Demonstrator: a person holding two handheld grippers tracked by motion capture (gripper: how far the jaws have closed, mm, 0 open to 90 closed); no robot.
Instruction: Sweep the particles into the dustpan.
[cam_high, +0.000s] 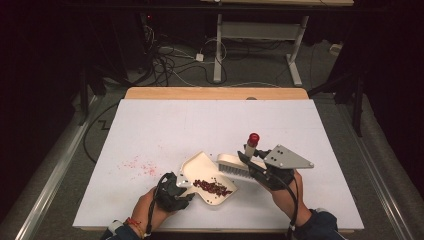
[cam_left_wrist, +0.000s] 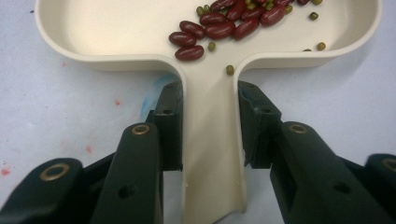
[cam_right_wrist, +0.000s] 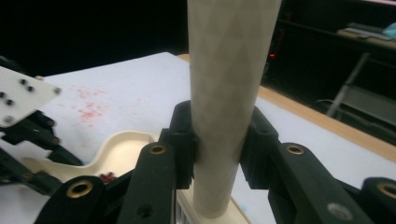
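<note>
Cream dustpan (cam_high: 207, 175) lay flat on the white table (cam_high: 165, 130), handle toward the person, holding red beans (cam_high: 214, 187) and a few green ones. Cream brush (cam_high: 239, 165) with a red-tipped handle stood tilted at its far rim.

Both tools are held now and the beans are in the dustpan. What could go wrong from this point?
1. The left gripper holds the dustpan only by its narrow handle; tilting it could roll the beans out.
2. One green bean already sits at the handle channel and may slide down it.
3. The brush, clamped in the right gripper, hangs beside the pan and might knock it.
</note>
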